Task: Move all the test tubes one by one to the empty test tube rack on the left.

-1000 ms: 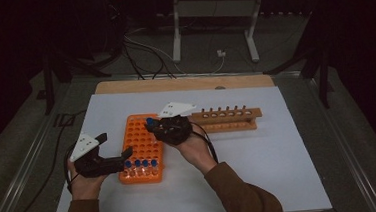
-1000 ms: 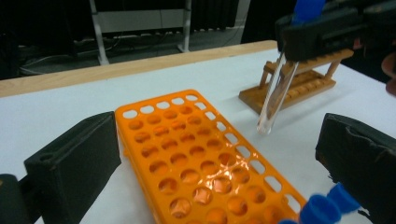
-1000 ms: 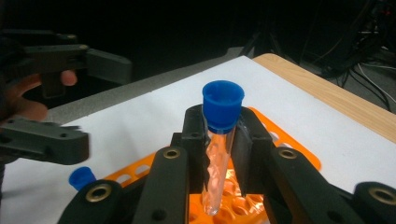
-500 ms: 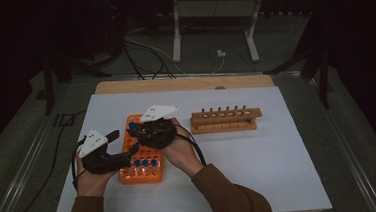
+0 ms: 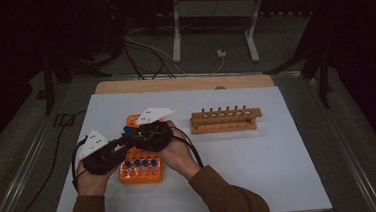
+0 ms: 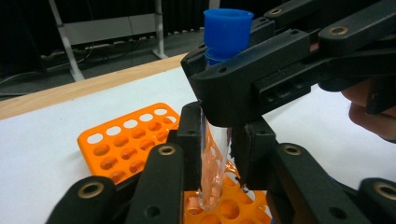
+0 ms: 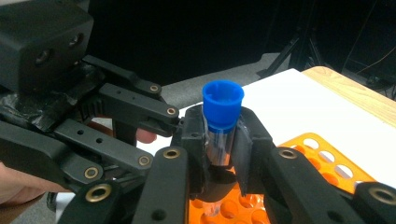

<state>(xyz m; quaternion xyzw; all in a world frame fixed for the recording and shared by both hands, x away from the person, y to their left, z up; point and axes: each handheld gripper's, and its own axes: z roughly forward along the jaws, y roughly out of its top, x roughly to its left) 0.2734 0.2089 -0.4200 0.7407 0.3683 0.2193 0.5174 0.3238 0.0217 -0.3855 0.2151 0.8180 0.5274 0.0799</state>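
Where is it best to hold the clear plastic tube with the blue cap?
Grip the clear plastic tube with the blue cap on its bare straight wall, below the cap, coming level from the side. It stands upright, and its round, slippery body favours flat pads on opposite sides.

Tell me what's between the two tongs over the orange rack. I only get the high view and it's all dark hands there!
Observer: One clear glass test tube with a blue cap.
Operator: Who's got the top of it?
Observer: The right tongs pinch it just under the cap.
Operator: And the other one?
Observer: The left tongs have just been closing on the glass lower down, and their pads now press on it.
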